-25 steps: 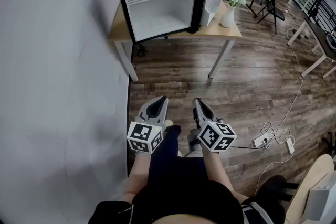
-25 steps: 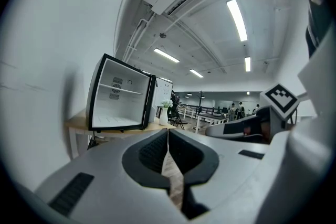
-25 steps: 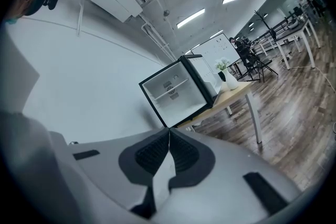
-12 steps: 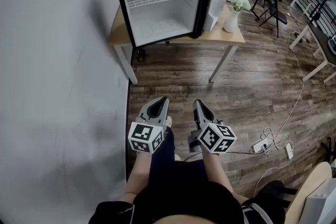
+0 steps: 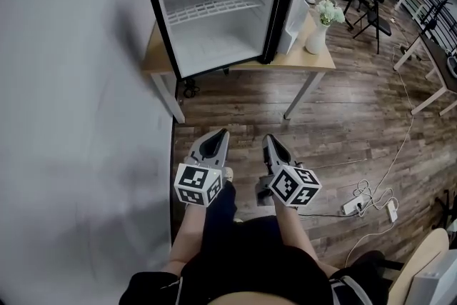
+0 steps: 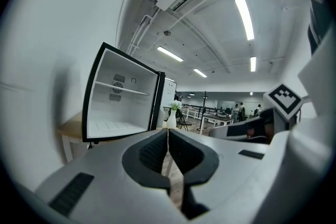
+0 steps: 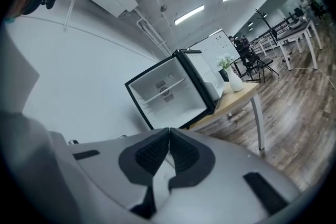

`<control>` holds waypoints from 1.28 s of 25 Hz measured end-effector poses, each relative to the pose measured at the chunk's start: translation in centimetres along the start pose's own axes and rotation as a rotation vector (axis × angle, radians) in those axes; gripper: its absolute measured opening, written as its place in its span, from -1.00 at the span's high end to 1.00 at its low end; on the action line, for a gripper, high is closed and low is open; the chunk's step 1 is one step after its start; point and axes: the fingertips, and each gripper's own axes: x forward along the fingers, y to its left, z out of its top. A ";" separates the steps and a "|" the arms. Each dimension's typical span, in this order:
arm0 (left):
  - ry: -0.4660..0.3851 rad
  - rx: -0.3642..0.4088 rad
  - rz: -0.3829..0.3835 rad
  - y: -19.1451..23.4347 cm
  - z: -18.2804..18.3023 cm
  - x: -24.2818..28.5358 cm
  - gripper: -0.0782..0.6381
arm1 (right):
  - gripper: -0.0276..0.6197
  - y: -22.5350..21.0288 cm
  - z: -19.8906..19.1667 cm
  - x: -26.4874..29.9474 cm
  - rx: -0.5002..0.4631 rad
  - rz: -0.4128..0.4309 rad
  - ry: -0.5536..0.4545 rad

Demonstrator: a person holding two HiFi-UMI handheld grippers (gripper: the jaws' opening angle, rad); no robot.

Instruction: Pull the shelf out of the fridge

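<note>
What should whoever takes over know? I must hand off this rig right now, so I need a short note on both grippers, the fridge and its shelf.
Left gripper: shut, empty, held low over the wood-plank floor, well short of the fridge.
Right gripper: shut, empty, beside the left one.
The small black fridge with white interior stands on the light wooden table, with its door swung open to the right.
The white wire shelf sits fully inside, in the upper part of the cavity.
Done: door open.
Left to do: approach, open the jaws, grip the shelf's front edge and draw it out.
</note>
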 end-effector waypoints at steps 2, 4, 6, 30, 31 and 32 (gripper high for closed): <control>0.002 0.002 -0.002 0.9 0.6 1.2 0.76 | 0.94 -0.2 0.7 1.3 0.002 -0.001 -0.002; 0.003 0.004 -0.004 1.7 1.1 2.3 0.76 | 0.94 -0.4 1.3 2.6 0.004 -0.002 -0.002; 0.003 0.006 -0.007 2.3 1.6 3.4 0.76 | 0.94 -0.6 1.9 3.7 0.009 -0.005 -0.001; -0.012 0.004 -0.038 13.2 6.6 15.2 0.76 | 0.94 -2.7 7.6 18.2 0.034 -0.056 -0.016; -0.014 0.005 -0.039 13.6 6.8 15.7 0.76 | 0.94 -2.8 7.7 18.8 0.034 -0.055 -0.016; -0.014 0.006 -0.040 13.9 6.9 16.1 0.76 | 0.94 -2.9 7.9 19.4 0.036 -0.055 -0.018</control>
